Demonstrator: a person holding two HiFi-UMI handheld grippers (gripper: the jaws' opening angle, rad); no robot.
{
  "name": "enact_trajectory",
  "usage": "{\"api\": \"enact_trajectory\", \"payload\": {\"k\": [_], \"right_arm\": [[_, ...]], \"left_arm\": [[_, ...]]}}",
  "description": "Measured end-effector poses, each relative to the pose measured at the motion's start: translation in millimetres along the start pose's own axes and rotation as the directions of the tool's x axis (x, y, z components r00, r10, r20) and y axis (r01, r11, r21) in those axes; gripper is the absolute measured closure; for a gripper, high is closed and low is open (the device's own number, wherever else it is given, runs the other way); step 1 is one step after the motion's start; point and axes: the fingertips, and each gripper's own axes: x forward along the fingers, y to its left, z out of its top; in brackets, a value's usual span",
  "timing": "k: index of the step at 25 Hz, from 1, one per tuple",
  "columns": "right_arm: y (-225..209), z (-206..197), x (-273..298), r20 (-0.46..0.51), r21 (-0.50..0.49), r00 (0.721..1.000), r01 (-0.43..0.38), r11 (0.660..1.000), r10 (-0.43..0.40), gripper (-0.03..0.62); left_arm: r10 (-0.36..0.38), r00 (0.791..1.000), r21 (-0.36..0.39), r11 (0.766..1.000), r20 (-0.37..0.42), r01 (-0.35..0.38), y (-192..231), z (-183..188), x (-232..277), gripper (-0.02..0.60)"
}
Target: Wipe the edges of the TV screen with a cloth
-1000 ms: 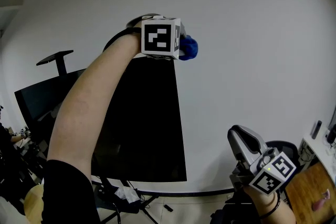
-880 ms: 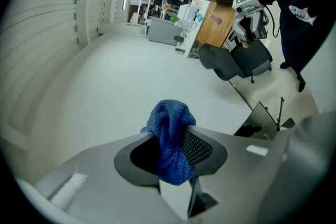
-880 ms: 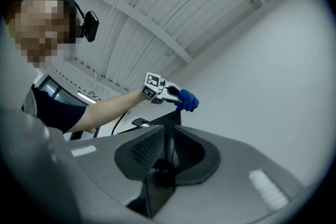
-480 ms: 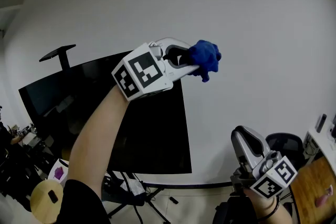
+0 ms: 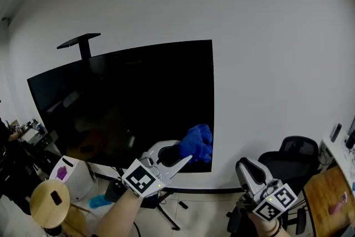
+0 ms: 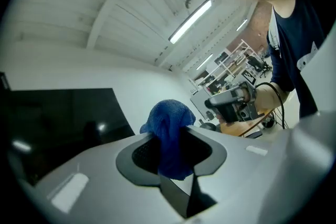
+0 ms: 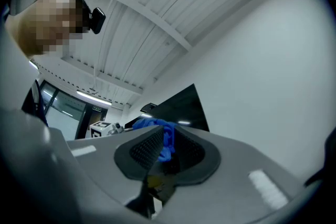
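While the left gripper (image 5: 187, 158) holds its jaws closed on a bunched blue cloth (image 5: 198, 142), the cloth sits over the lower right corner of the TV screen (image 5: 127, 102), at the screen's right edge (contact with the glass cannot be confirmed from any view). The screen is dark, stands before a white wall (image 5: 277, 36), and fills the left and centre of the head view. The right gripper (image 5: 247, 166), low at the near right, has its jaws closed with nothing between them; the blue seen past them in the right gripper view is the cloth in the other gripper. A black office chair (image 5: 297, 152) stands just right of it, and a round wooden stool (image 5: 50, 202) at the near left.
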Motion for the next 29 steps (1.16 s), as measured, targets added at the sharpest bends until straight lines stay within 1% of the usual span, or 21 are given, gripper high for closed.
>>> {"api": "enact_trajectory", "payload": {"k": [2, 4, 6, 8, 11, 14, 16, 18, 20, 24, 26, 29], "right_arm": [[18, -21, -13, -0.019, 0.044, 1.0, 0.021, 0.999, -0.02, 0.54], [38, -40, -26, -0.044, 0.077, 0.999, 0.034, 0.996, -0.031, 0.54], [60, -58, -40, -0.076, 0.088, 0.996, 0.051, 0.995, -0.044, 0.54], [81, -75, -57, -0.107, 0.1, 0.992, 0.079, 0.992, -0.068, 0.54], [104, -96, -85, -0.141, 0.15, 0.984, 0.129, 0.98, -0.108, 0.54], [120, -111, -118, -0.165, 0.203, 0.979, 0.156, 0.967, -0.124, 0.54], [127, -114, -137, -0.18, 0.212, 0.975, 0.169, 0.962, -0.132, 0.54], [131, -116, -152, -0.19, 0.215, 0.972, 0.181, 0.96, -0.14, 0.542], [132, -119, -166, -0.2, 0.219, 0.97, 0.182, 0.959, -0.138, 0.54], [134, -122, -187, -0.215, 0.25, 0.971, 0.161, 0.955, -0.107, 0.542], [139, -119, -196, -0.221, 0.26, 0.972, 0.142, 0.955, -0.084, 0.542], [147, -110, -209, -0.223, 0.246, 0.973, 0.109, 0.963, -0.053, 0.542]], "left_arm": [[0.034, 0.999, -0.121, 0.992, -0.018, -0.036, -27, -28, -34, 0.489], [0.054, 0.998, -0.215, 0.975, -0.031, -0.059, -54, -47, -63, 0.489], [0.056, 0.997, -0.288, 0.955, -0.046, -0.067, -82, -57, -89, 0.489], [0.039, 0.997, -0.352, 0.934, -0.066, -0.06, -114, -64, -112, 0.489], [-0.003, 0.997, -0.417, 0.909, -0.08, -0.031, -161, -74, -138, 0.489], [-0.028, 0.996, -0.472, 0.881, -0.083, -0.014, -202, -78, -156, 0.489], [-0.038, 0.995, -0.505, 0.863, -0.093, -0.014, -224, -77, -165, 0.489], [-0.04, 0.994, -0.526, 0.85, -0.103, -0.02, -240, -78, -171, 0.489], [-0.033, 0.993, -0.534, 0.845, -0.117, -0.034, -254, -76, -175, 0.489], [-0.008, 0.991, -0.527, 0.847, -0.136, -0.065, -276, -68, -173, 0.489], [0.002, 0.991, -0.534, 0.843, -0.131, -0.072, -286, -57, -170, 0.489], [0.012, 0.992, -0.539, 0.839, -0.124, -0.078, -299, -39, -165, 0.489]]}}
